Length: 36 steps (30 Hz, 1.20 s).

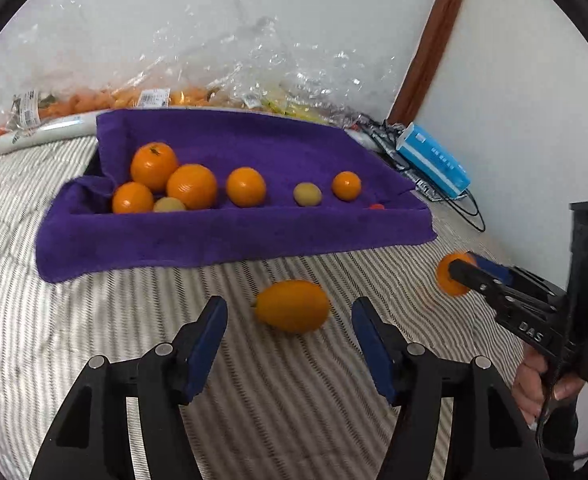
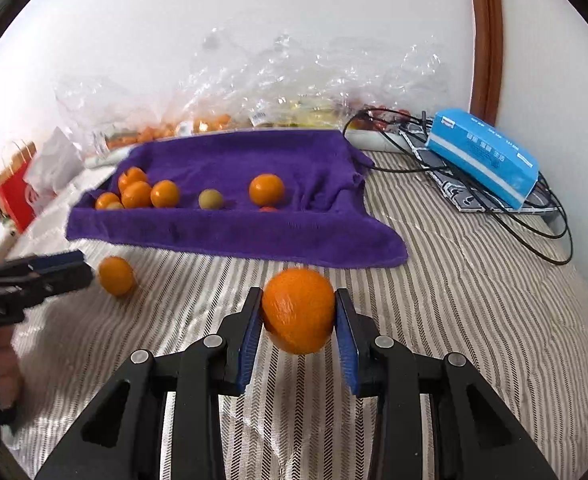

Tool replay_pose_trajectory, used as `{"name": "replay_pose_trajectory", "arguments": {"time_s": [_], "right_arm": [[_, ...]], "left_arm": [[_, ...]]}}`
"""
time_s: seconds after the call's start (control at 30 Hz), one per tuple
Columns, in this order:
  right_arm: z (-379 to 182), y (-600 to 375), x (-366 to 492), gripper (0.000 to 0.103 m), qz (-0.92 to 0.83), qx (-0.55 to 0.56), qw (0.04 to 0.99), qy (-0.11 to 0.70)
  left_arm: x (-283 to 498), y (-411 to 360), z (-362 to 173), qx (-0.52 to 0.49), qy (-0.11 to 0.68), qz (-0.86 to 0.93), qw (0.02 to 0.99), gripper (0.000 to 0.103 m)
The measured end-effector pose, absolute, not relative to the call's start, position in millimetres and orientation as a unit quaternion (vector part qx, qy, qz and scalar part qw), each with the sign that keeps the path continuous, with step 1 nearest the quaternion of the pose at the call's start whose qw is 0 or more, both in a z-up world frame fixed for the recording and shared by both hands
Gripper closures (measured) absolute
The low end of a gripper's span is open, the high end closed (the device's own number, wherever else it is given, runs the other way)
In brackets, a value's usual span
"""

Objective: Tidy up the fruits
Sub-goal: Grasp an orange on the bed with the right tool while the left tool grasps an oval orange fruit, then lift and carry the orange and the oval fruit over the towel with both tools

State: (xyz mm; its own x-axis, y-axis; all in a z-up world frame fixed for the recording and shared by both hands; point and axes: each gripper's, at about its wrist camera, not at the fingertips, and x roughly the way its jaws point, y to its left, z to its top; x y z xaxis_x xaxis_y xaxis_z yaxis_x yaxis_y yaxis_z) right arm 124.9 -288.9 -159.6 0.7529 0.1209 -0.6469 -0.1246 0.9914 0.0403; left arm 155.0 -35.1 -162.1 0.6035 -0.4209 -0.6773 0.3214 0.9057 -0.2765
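Note:
A purple towel-lined tray on the striped bedcover holds several oranges and two small yellow-green fruits. One loose orange fruit lies on the cover in front of the tray. My left gripper is open, and that fruit sits just beyond its fingertips, touching neither pad. My right gripper is shut on an orange, held above the cover. The left wrist view shows it at the right, with a hand on its handle.
Clear plastic bags of more fruit lean on the wall behind the tray. A blue box and black cables lie at the right by the wall. A red paper bag stands at the far left.

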Motion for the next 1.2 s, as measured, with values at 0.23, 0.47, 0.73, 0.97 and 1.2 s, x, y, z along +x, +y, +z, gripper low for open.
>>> {"name": "replay_pose_trajectory", "arguments": {"time_s": [0.23, 0.47, 0.73, 0.97, 1.2], "right_arm": [[-156, -292, 123, 0.073, 0.078, -0.021, 0.939, 0.334], [-161, -290, 129, 0.078, 0.117, -0.012, 0.928, 0.354], [-132, -340, 102, 0.070, 0.115, 0.008, 0.943, 0.312], [-151, -342, 121, 0.058, 0.125, 0.005, 0.926, 0.356], [-182, -321, 144, 0.056, 0.110, -0.043, 0.897, 0.427]], "left_arm": [[165, -62, -173, -0.029, 0.421, -0.146, 0.895, 0.042], [164, -65, -173, -0.024, 0.419, -0.130, 0.898, 0.058], [164, -44, -170, -0.092, 0.403, -0.133, 0.901, 0.058], [165, -45, -170, -0.100, 0.399, -0.145, 0.900, 0.058], [165, -45, -169, -0.108, 0.394, -0.153, 0.900, 0.058]]}}
